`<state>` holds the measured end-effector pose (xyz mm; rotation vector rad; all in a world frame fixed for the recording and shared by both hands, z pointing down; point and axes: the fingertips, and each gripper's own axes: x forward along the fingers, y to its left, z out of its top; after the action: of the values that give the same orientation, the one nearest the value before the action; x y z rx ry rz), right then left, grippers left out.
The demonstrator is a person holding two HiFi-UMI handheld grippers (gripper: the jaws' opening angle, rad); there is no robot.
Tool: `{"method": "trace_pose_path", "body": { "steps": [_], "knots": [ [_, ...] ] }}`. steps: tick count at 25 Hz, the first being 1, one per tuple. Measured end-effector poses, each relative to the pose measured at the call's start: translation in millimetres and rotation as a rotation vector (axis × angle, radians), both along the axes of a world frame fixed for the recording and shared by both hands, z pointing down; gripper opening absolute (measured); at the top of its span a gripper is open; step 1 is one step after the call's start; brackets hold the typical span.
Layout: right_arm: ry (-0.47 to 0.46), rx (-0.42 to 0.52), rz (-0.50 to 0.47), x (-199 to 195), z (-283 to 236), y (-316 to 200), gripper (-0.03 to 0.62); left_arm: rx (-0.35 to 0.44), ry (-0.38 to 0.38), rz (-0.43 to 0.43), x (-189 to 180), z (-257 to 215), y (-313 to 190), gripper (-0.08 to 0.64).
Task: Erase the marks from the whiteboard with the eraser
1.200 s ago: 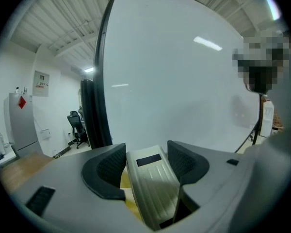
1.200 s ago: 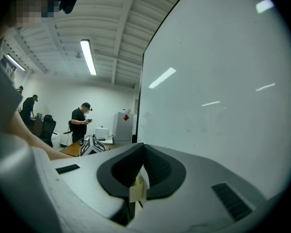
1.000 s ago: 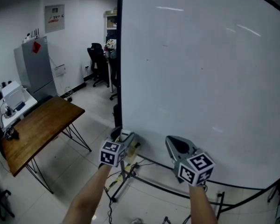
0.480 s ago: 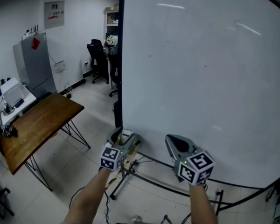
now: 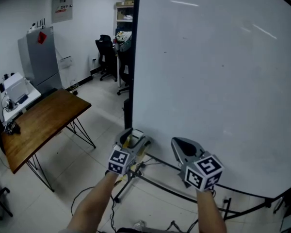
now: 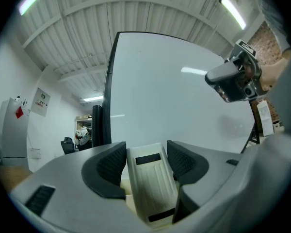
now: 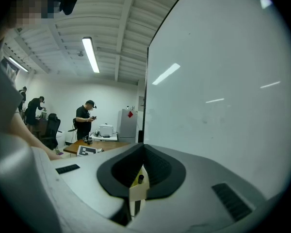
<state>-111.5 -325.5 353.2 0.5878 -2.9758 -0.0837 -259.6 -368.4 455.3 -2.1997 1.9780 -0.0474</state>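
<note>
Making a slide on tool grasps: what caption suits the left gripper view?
Left gripper holds a white eraser between its jaws, facing the whiteboard.

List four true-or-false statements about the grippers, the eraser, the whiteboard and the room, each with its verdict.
1. The left gripper grips a white eraser between its jaws. True.
2. The right gripper has its jaws wide apart. False: they are together, holding nothing.
3. The whiteboard is covered in heavy writing. False: it looks nearly clean, with only a few faint specks.
4. In the head view, a wooden table stands left of the whiteboard. True.
</note>
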Motion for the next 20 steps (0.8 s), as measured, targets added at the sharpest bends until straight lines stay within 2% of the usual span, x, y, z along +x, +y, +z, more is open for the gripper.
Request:
{"method": "trace_pose_path", "body": {
  "steps": [7,11,20],
  "knots": [
    [0.019,-0.027,-0.051,-18.5,16.9,16.1,-0.003,-0.025,0.029,-0.019,-8.1,14.0,4.6,0.265],
    [0.02,-0.036,-0.056,-21.8,20.8,18.1,-0.003,-0.041,0.012,-0.017,-7.1,15.9,7.9,0.265],
    [0.018,-0.049,-0.063,-25.1,23.6,18.7,-0.003,-0.211,-0.015,-0.04,-16.2,60.2,15.3,0.265]
  ]
}}
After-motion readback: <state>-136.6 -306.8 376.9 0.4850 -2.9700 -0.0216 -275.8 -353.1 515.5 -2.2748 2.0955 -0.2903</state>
